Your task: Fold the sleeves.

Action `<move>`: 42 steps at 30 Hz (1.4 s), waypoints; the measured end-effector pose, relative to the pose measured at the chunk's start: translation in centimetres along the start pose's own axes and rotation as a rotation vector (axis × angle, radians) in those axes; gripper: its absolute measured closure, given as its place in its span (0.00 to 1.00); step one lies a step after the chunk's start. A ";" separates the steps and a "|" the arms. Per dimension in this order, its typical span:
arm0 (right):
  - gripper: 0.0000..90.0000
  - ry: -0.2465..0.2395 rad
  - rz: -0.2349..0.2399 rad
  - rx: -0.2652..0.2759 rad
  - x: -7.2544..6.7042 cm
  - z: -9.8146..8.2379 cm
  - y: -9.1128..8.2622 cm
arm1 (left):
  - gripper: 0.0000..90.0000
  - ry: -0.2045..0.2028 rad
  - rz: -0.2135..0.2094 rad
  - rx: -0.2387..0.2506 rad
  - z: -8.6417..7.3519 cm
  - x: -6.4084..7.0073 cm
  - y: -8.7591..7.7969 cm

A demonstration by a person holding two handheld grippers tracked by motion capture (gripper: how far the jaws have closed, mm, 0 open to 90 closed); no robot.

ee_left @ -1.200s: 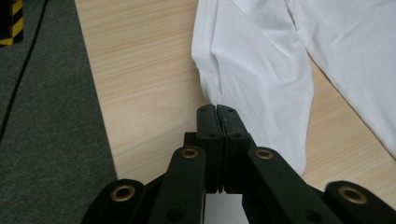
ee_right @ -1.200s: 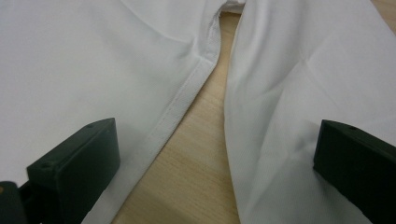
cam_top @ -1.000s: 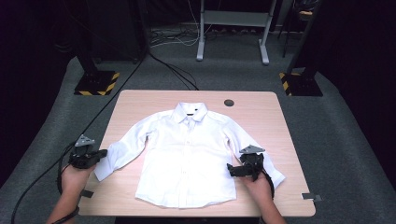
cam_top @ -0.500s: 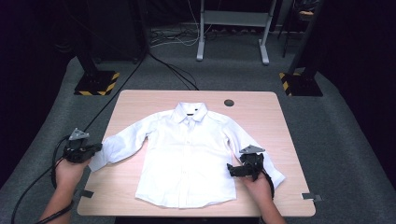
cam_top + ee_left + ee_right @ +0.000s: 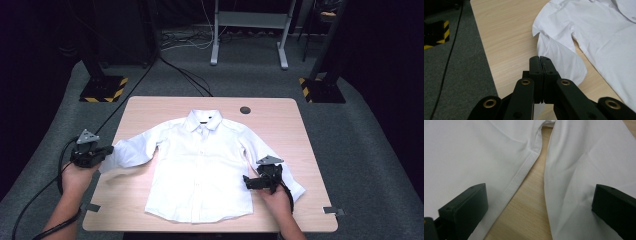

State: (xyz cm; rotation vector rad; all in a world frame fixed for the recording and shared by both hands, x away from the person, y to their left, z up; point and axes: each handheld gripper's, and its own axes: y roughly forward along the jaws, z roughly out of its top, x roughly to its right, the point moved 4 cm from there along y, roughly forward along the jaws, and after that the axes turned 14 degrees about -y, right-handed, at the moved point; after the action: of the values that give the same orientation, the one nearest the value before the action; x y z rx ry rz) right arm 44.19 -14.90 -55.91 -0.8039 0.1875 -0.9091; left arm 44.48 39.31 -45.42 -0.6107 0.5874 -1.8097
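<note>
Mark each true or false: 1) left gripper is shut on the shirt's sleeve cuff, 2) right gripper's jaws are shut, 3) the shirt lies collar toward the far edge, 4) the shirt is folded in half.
1) True: the left gripper is shut on the sleeve cuff of the white shirt.
2) False: the right gripper stands open, jaws wide apart over the other sleeve.
3) True: the collar points to the table's far edge.
4) False: it lies spread flat, front up.
</note>
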 end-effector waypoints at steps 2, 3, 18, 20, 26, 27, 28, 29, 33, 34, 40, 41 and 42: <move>0.00 0.000 0.000 0.000 0.0 0.0 0.0 | 0.99 0.023 -0.005 0.004 0.3 0.6 -0.2; 0.00 0.000 0.000 0.000 0.0 0.0 0.0 | 0.99 0.030 -0.008 0.009 0.5 0.9 -0.2; 0.00 0.000 0.000 0.000 0.0 0.0 0.0 | 0.98 0.112 0.020 0.023 3.2 1.9 -1.9; 0.00 0.000 0.000 0.000 0.0 0.0 0.0 | 0.98 0.124 0.020 0.022 3.5 2.0 -2.1; 0.00 0.000 0.000 0.000 0.0 0.0 0.0 | 0.98 0.174 0.002 0.027 4.1 3.3 -2.3; 0.00 0.000 0.000 0.000 0.0 0.0 0.0 | 0.98 0.182 0.003 0.026 4.2 3.5 -2.3; 0.00 0.000 0.000 0.000 0.0 0.0 0.0 | 0.98 0.191 0.004 0.027 4.4 3.6 -2.3; 0.00 0.000 0.000 0.000 0.0 0.0 0.0 | 0.98 0.192 0.004 0.029 4.6 3.7 -2.4; 0.00 0.000 0.000 0.000 0.0 0.0 0.0 | 0.98 0.206 -0.023 0.043 5.2 4.6 -2.8; 0.00 0.000 0.000 0.000 0.0 0.0 0.0 | 0.98 0.213 -0.029 0.047 5.3 4.8 -2.8; 0.00 0.000 0.000 0.000 0.0 0.0 0.0 | 0.98 0.293 -0.074 0.043 5.1 7.6 -2.7; 0.00 0.000 0.000 0.000 0.0 0.0 0.0 | 0.99 0.303 -0.083 0.041 5.0 8.1 -2.6; 0.00 0.000 0.000 0.000 0.0 0.0 0.0 | 0.98 0.314 -0.090 0.039 4.9 8.5 -2.5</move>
State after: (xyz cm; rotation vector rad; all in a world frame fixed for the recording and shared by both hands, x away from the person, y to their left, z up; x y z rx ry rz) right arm 44.19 -14.90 -55.91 -0.8037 0.1876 -0.9089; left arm 43.54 31.43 -39.12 -0.3313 0.7421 -2.0146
